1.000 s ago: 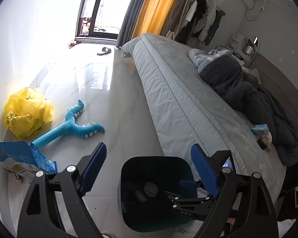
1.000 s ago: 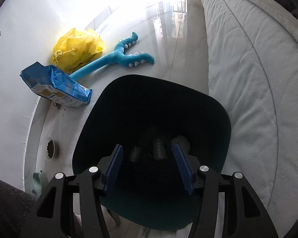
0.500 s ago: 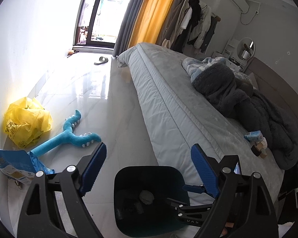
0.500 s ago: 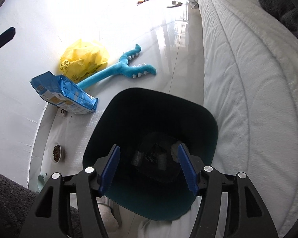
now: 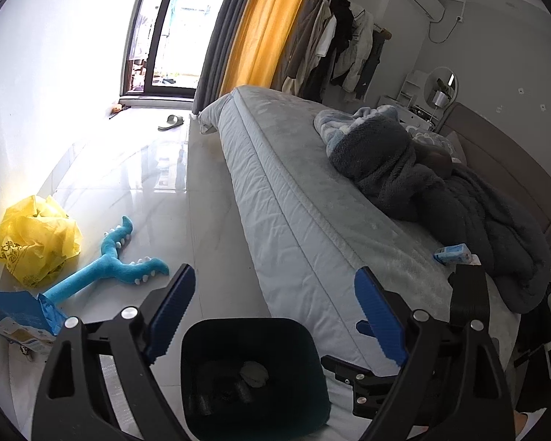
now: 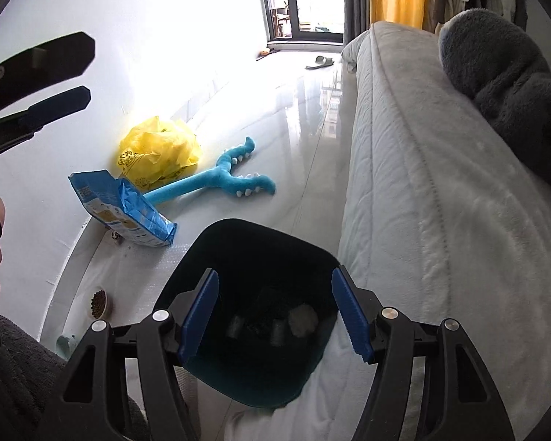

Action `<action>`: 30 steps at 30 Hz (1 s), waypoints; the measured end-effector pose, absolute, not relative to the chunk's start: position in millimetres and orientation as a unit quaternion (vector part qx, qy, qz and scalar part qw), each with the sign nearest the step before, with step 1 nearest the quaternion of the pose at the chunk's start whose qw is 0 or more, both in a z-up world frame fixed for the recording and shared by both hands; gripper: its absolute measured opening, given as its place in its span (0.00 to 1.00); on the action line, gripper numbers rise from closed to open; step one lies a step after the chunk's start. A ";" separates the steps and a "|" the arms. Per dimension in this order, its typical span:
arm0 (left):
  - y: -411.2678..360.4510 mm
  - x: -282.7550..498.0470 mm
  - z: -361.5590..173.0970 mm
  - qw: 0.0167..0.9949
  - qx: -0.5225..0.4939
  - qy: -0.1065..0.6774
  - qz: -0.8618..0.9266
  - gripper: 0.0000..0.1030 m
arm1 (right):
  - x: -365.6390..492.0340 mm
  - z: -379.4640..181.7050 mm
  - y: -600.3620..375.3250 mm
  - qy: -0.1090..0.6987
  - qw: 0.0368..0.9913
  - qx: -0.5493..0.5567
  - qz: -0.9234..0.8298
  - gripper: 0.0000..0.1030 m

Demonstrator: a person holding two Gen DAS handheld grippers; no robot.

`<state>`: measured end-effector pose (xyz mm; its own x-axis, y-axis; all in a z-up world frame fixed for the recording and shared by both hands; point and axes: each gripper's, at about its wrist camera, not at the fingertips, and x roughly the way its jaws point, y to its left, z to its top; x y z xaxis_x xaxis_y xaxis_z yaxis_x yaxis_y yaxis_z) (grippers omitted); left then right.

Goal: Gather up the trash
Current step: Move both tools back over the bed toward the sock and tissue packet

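A dark teal bin (image 5: 202,338) (image 6: 246,228) stands on the floor against the bed. Inside it lie a crumpled white wad (image 5: 254,373) (image 6: 303,321) and some dark cylinders. My left gripper (image 5: 273,294) hangs open above the bin's far rim with nothing between its fingers. My right gripper (image 6: 275,283) is over the bin's mouth; its jaws are opening and nothing is between them. A small blue carton (image 5: 453,253) lies on the bed by the dark blanket. A yellow plastic bag (image 5: 36,242) (image 6: 158,150) and a blue printed bag (image 5: 14,316) (image 6: 121,205) sit by the wall.
A teal plush toy (image 5: 110,268) (image 6: 216,180) lies on the glossy floor. The grey bed (image 5: 294,191) fills the right side, with a dark blanket (image 5: 422,183) on it. A pet food bowl (image 6: 99,301) sits near the bin. A slipper (image 5: 170,122) lies by the window.
Both grippers have risen away from the bin, which now looks smaller and lower in both views. The right jaws have spread wider. More of the room shows in the right view.
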<state>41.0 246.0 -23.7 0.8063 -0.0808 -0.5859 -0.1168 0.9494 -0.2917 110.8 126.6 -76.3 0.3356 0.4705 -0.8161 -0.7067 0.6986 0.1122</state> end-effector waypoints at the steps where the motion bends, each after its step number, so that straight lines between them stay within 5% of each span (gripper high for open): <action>1: 241.5 43.1 -23.3 0.937 -0.157 0.311 0.007 0.87 | 112.4 -73.6 121.9 0.442 0.809 -0.133 0.363 0.63; 30: 101.8 118.3 -15.5 0.943 -0.106 0.305 -0.077 0.89 | 185.0 -9.6 -56.7 0.376 0.885 -0.066 0.267 0.67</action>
